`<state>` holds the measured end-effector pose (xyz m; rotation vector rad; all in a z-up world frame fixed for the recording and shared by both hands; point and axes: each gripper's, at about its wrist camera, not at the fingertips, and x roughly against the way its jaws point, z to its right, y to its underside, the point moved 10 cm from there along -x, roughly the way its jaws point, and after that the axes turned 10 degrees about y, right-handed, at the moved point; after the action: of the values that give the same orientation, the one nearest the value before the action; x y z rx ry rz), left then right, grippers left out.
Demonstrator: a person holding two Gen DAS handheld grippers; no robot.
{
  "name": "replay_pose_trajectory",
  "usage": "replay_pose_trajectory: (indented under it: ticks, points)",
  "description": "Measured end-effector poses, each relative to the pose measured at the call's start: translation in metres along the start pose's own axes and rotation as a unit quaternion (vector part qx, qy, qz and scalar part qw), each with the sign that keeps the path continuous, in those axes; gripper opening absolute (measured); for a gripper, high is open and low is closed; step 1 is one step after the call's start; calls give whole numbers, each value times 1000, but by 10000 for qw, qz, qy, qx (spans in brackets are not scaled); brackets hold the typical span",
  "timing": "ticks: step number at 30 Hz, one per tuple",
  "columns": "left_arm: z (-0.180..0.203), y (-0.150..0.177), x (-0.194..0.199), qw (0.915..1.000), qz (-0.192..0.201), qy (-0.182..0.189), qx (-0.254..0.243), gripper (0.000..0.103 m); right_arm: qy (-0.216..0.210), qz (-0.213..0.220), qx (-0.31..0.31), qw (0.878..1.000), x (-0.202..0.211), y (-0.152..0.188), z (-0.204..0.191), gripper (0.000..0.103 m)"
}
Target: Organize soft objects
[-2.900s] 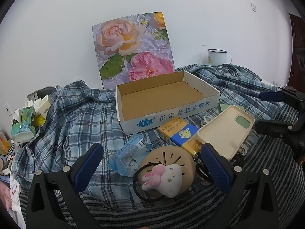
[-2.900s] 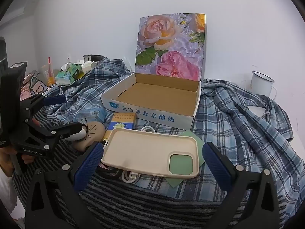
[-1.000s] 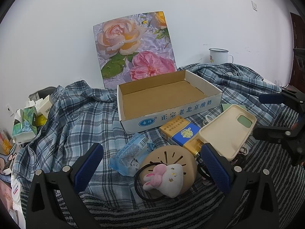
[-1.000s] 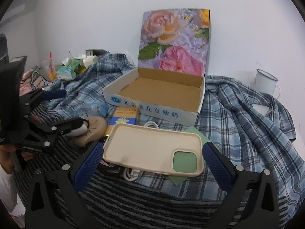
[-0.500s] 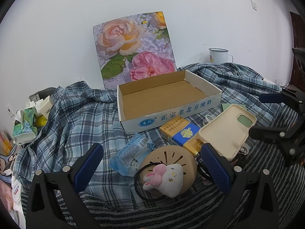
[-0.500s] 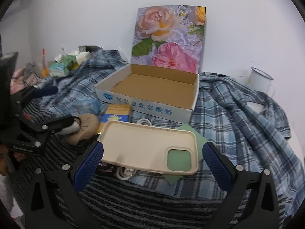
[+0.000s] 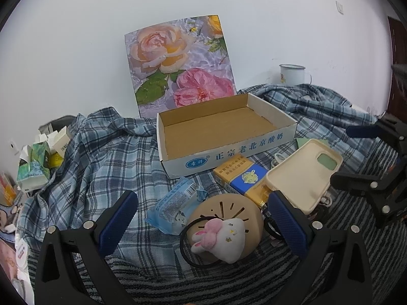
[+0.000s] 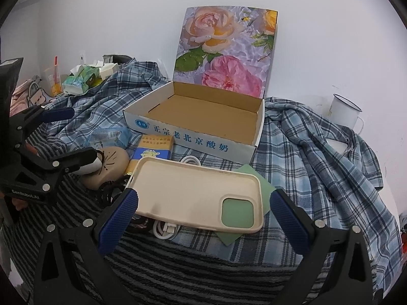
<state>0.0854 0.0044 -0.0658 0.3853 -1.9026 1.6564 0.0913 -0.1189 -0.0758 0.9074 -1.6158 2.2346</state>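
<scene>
An open cardboard box (image 7: 223, 141) (image 8: 195, 127) with a rose-printed lid stands on a plaid shirt. In front of it lie a cream phone case (image 8: 195, 194) (image 7: 302, 175), a yellow-and-blue carton (image 7: 241, 175) (image 8: 154, 148), a blue tissue packet (image 7: 173, 204), a tan round cushion (image 7: 226, 211) and a plush bunny on a black hair tie (image 7: 220, 236). My left gripper (image 7: 203, 222) is open, its fingers on either side of the bunny and cushion. My right gripper (image 8: 203, 218) is open, straddling the phone case from the near side.
A white enamel mug (image 8: 346, 110) (image 7: 292, 73) stands at the back right by the wall. Tissue boxes and small cartons (image 7: 35, 162) (image 8: 81, 78) crowd the left. A white cable (image 8: 165, 228) and green card (image 8: 254, 178) lie under the phone case. Striped cloth (image 8: 178, 267) covers the front.
The right gripper has moved in closer and lower over the phone case, which now looms larger between its fingers. The left gripper has barely moved.
</scene>
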Motion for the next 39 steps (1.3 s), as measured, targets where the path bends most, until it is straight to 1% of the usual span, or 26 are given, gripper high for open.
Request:
replay_pose_trajectory:
  ticks: [1, 2, 4, 5, 6, 7, 8, 11, 12, 13, 15, 16, 17, 19, 20, 22, 24, 25, 27, 28, 29, 31, 34, 35, 37, 39]
  points:
    - [0, 0, 0, 10000, 9, 25, 23, 103, -5, -9, 1, 10000, 0, 0, 0, 103]
    - [0, -1, 1, 9999, 29, 131, 82, 103, -15, -18, -6, 10000, -1, 0, 0, 103]
    - [0, -5, 5, 9984, 96, 503, 240, 103, -28, -16, -28, 10000, -1, 1, 0, 103]
    - [0, -8, 8, 9956, 119, 862, 357, 103, -31, -6, -34, 10000, -1, 1, 0, 103]
    - [-1, -9, 9, 9939, 96, 1024, 388, 103, -32, 3, -37, 10000, 0, 0, 0, 103]
    - [-4, -11, 8, 9914, -15, 1240, 424, 103, -34, 4, -38, 10000, 0, 0, 0, 103]
    - [-8, -13, 6, 9906, -122, 1291, 424, 103, -33, -4, -35, 10000, -1, 1, 0, 103]
    - [-31, -20, -3, 9908, -336, 1248, 406, 103, -46, -25, -39, 10000, -1, 1, 0, 103]
    - [-36, -21, -8, 9901, -437, 1273, 396, 103, -51, -21, -47, 10000, 0, 1, 0, 103]
    - [-41, -19, -16, 9875, -612, 1406, 362, 103, -58, -20, -52, 10000, 0, 1, 0, 103]
    - [-45, -13, -26, 9835, -818, 1560, 406, 96, -64, -28, -56, 10000, 0, 1, 0, 103]
    - [-48, -8, -33, 9808, -941, 1625, 530, 89, -68, -36, -60, 10000, 0, 1, 0, 103]
    - [-51, -5, -37, 9793, -1013, 1634, 627, 86, -71, -43, -63, 9999, 0, 1, 0, 103]
    - [-54, 3, -46, 9790, -1126, 1560, 669, 83, -71, -47, -63, 9999, -1, 1, 0, 103]
    - [-53, 6, -48, 9794, -1154, 1543, 605, 80, -69, -51, -62, 9999, -1, 1, 0, 103]
    - [-51, 10, -54, 9783, -1221, 1594, 516, 78, -68, -60, -66, 9999, -2, 1, 0, 103]
    - [-52, 14, -59, 9748, -1320, 1691, 616, 67, -67, -72, -68, 9999, -2, 2, 0, 103]
    - [-54, 16, -61, 9739, -1347, 1698, 671, 55, -66, -83, -71, 9999, -3, 2, 0, 103]
    - [-56, 19, -66, 9718, -1409, 1740, 734, 51, -66, -114, -71, 9999, -4, 3, -1, 103]
    - [-54, 23, -68, 9687, -1477, 1837, 778, 48, -70, -129, -72, 9999, -5, 3, 0, 103]
    - [-54, 25, -70, 9679, -1500, 1851, 803, 42, -77, -147, -75, 9998, -5, 4, 0, 103]
    - [-56, 27, -71, 9666, -1479, 1898, 881, 36, -104, -176, -83, 9998, -7, 4, 0, 103]
    - [-58, 27, -67, 9659, -1372, 1968, 972, 35, -189, -109, -112, 9997, -4, 2, 0, 103]
    - [-58, 25, -66, 9663, -1341, 1966, 986, 35, -291, -69, -131, 9995, -2, 1, -1, 103]
    - [-59, 22, -59, 9680, -1155, 2000, 979, 35, -567, -7, -204, 9982, 2, 0, -2, 103]
    - [-58, 17, -55, 9696, -1043, 2002, 942, 35, -1051, 12, -241, 9942, 7, -3, -8, 103]
